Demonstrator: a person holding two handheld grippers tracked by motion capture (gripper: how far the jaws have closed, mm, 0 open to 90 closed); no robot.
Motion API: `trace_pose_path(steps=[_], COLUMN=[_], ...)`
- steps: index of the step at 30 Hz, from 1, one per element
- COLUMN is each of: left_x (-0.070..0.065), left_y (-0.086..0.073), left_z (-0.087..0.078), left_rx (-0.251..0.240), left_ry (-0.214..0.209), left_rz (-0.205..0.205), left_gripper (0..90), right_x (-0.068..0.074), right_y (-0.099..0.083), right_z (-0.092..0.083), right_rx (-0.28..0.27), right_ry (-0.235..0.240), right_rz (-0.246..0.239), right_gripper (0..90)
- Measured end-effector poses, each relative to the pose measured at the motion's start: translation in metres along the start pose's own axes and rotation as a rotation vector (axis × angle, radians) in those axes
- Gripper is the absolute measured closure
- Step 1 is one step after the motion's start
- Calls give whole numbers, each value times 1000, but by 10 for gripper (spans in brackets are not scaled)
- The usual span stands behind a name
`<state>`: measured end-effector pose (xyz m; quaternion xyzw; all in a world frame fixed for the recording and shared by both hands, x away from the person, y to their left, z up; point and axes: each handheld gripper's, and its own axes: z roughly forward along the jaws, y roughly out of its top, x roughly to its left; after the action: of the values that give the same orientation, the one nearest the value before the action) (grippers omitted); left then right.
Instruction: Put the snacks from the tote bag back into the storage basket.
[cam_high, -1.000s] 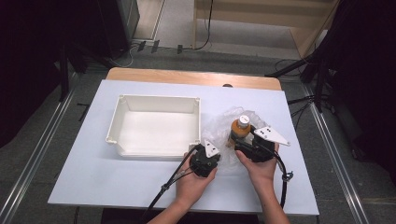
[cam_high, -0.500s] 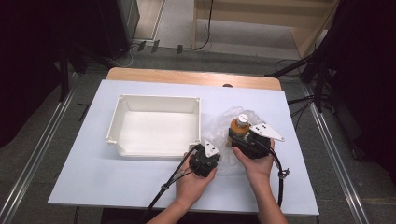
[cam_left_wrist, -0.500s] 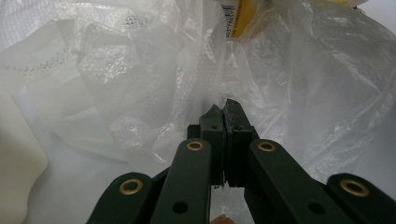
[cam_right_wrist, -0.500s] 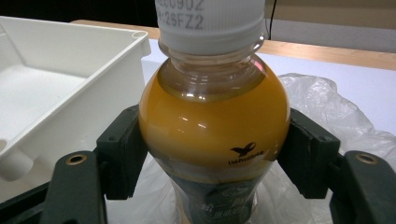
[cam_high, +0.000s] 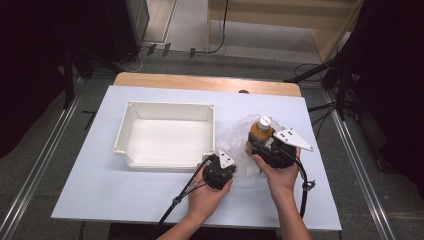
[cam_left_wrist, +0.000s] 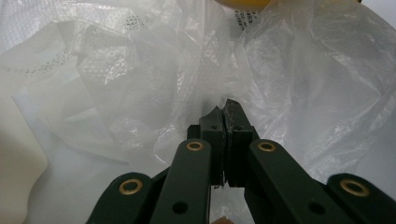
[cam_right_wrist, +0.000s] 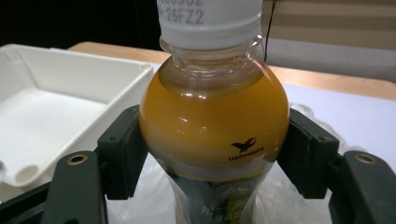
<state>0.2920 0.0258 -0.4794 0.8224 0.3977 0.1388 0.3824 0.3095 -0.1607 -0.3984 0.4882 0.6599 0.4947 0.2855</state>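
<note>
A small bottle of orange drink with a white cap stands upright in a crumpled clear plastic bag on the white table. My right gripper is shut on the bottle, one jaw on each side of its round shoulder. To the left of it, my left gripper is shut on a fold of the bag, its jaws pressed together with the film pinched at the tips.
A white rectangular tray sits empty to the left of the bag, its corner near the left gripper, and its rim shows beside the bottle. A wooden strip runs along the table's far edge.
The right gripper with the bottle has shifted only slightly. The left gripper has stayed still on the bag.
</note>
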Motion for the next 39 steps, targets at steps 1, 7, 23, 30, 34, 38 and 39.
trace_pose_path(steps=[1, 7, 23, 30, 34, 38, 39], left_x=[0, -1, 3, 6, 14, 21, 23], left_y=[0, 0, -6, -14, -23, -33, -36], left_z=[0, 0, -18, -33, -48, -62, -65], left_rx=[-1, -3, -123, -156, -184, -205, -207], left_ry=[-1, 6, -53, -68, -95, -102, -92], left_rz=[-2, 5, 5, 28, 35, 50, 52], left_gripper=[900, 900, 660, 564, 542, 528, 529], right_x=[1, 3, 6, 6, 6, 7, 6], right_y=[3, 13, 20, 18, 18, 18, 18], right_z=[-1, -3, -11, -8, -9, -9, -9], right_rx=[-5, -24, -24, -16, -19, -19, -21], right_ry=[1, -11, -31, -36, -34, -35, -36], right_rz=[-2, 14, -10, -11, -7, -7, -11], right_gripper=[316, 316, 316, 316, 315, 315, 315])
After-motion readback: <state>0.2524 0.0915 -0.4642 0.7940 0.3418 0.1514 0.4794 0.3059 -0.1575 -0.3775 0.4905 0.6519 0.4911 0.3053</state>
